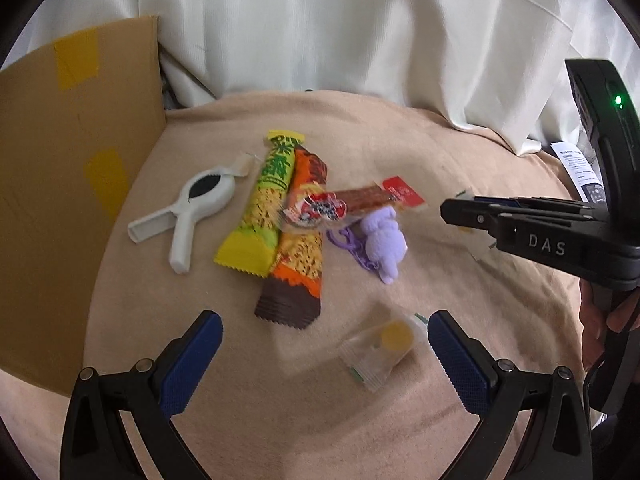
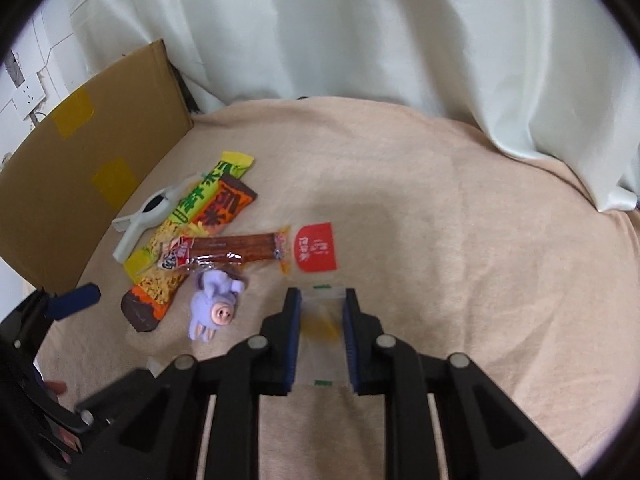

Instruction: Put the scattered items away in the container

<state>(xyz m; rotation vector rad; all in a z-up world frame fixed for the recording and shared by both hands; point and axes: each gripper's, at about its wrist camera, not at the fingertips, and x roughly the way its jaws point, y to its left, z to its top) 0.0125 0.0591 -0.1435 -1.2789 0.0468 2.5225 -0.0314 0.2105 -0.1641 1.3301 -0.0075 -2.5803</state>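
Right gripper [image 2: 320, 336] clamped on clear candy packet [image 2: 322, 320], near the pig toy [image 2: 214, 308]; left gripper [image 1: 324, 344] jaws apart.

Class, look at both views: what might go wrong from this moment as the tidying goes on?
1. The clear packet sits between the right gripper's jaws and looks thin and slick; it may slip out in transit.
2. The cardboard box stands far left, beyond the left gripper with its open jaws, so the two grippers may bump on the way.
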